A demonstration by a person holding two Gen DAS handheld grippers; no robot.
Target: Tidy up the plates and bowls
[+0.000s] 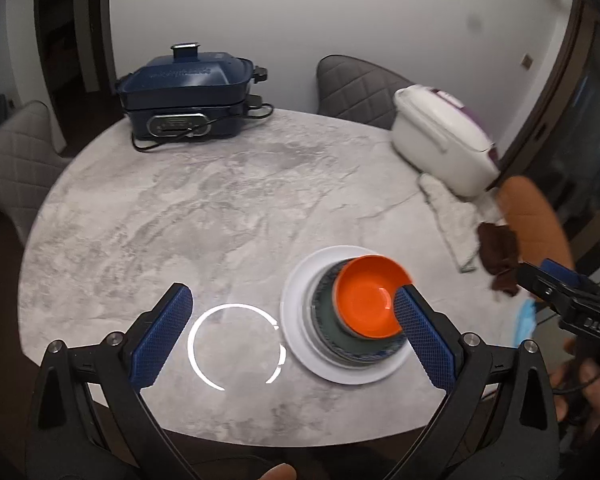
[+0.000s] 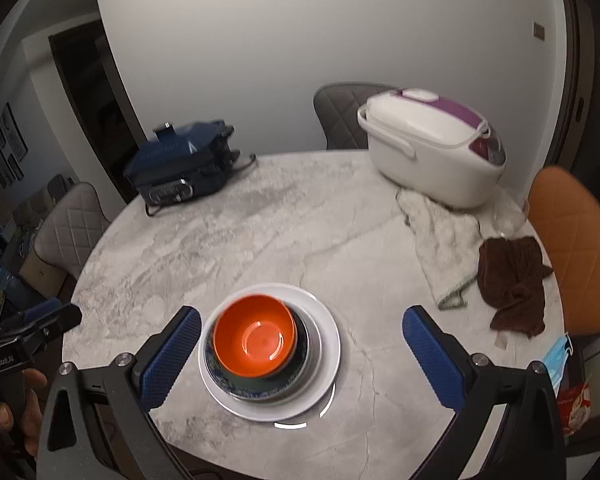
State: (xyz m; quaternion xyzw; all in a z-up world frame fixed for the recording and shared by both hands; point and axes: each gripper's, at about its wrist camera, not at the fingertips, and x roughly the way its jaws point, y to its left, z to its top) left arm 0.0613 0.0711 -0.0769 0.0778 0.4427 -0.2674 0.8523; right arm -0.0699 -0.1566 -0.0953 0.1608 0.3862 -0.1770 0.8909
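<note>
An orange bowl (image 1: 367,297) (image 2: 255,337) sits on top of a dark bowl (image 1: 327,320) (image 2: 300,344), a blue-patterned plate (image 1: 374,354) (image 2: 252,392) and a wide white plate (image 1: 296,316) (image 2: 328,344), stacked on the marble table (image 1: 204,208) (image 2: 284,232). My left gripper (image 1: 292,320) is open above the table's near edge, with its right finger in front of the orange bowl's rim. My right gripper (image 2: 302,344) is open too, held over the stack, which lies just inside its left finger. Neither holds anything.
A dark blue electric cooker (image 1: 188,96) (image 2: 180,164) with its cord stands at the back left, a white and purple cooker (image 1: 444,136) (image 2: 432,148) at the back right. A white cloth (image 2: 440,248) and a brown cloth (image 2: 512,276) lie at the right edge. Chairs ring the table.
</note>
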